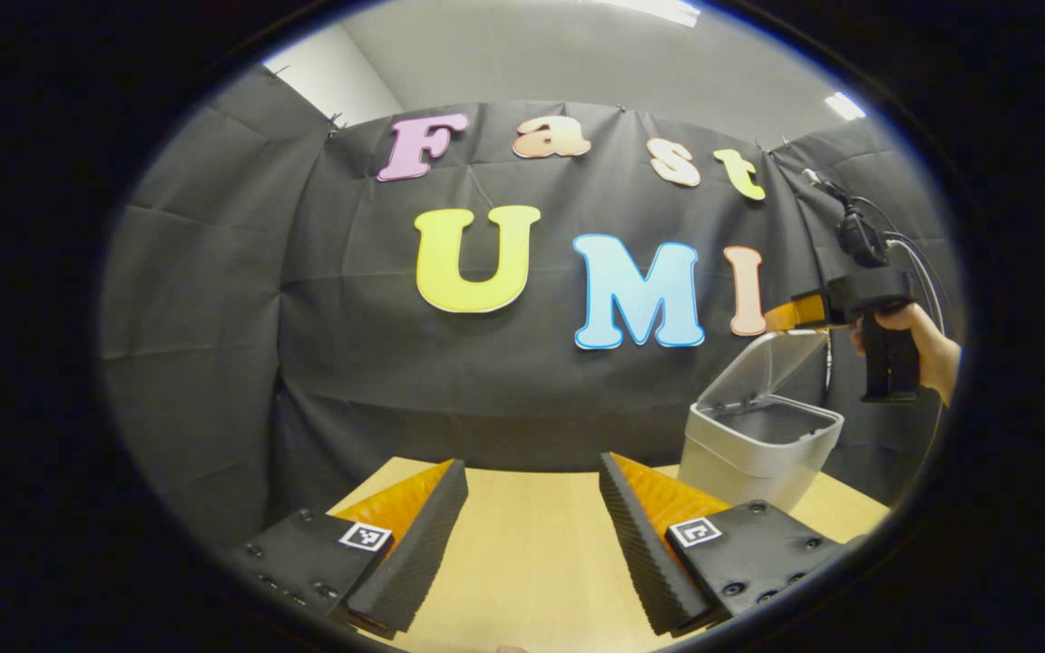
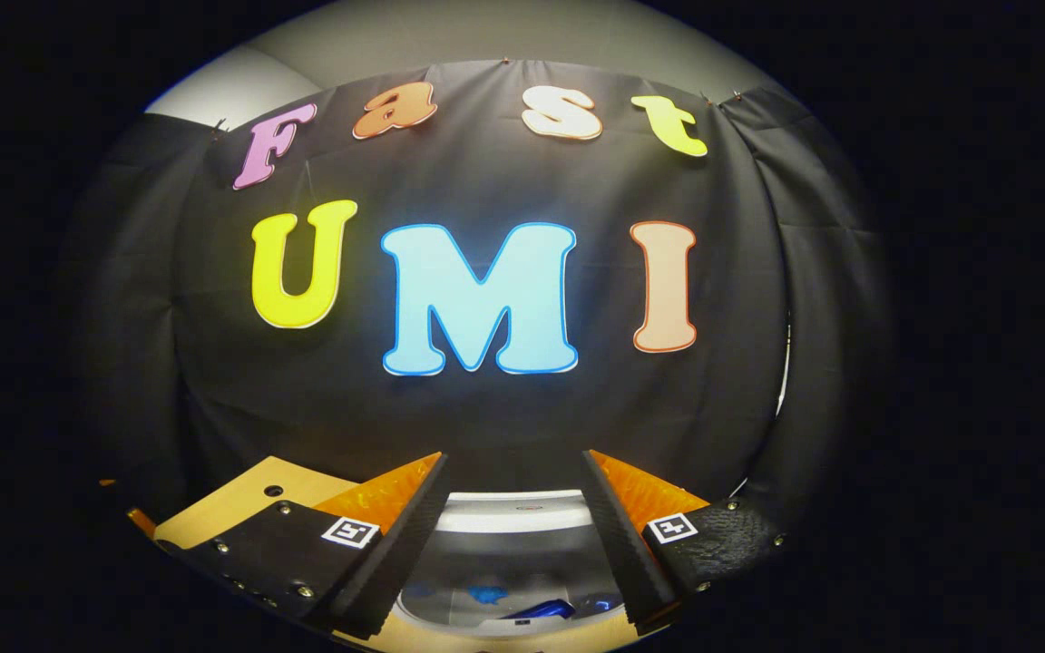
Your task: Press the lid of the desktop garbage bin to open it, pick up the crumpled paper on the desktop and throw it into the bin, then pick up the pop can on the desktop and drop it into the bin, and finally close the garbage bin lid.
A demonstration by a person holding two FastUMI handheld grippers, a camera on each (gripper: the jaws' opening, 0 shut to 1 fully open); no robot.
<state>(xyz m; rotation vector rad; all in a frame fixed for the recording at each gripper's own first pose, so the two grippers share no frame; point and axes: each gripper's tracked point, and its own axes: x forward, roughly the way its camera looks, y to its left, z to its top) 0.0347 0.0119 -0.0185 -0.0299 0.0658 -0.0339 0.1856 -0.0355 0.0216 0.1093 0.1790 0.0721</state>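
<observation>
A white desktop bin [image 1: 758, 449] stands at the right of the wooden table [image 1: 532, 553] with its translucent lid [image 1: 772, 363] raised. My left gripper [image 1: 533, 462] hovers open over the table with nothing between its fingers, left of the bin. A hand holds my right gripper [image 1: 781, 317] just above the lid's top edge. In the right gripper view, the right gripper [image 2: 513, 458] is open and looks down on the lid [image 2: 509, 549]. Blue shapes [image 2: 532, 609] show below the lid; I cannot tell what they are.
The black cloth wall stands close behind the table and bin. Cables [image 1: 903, 245] trail from the right gripper. A corner of the table [image 2: 241, 499] with a small hole lies to the left in the right gripper view.
</observation>
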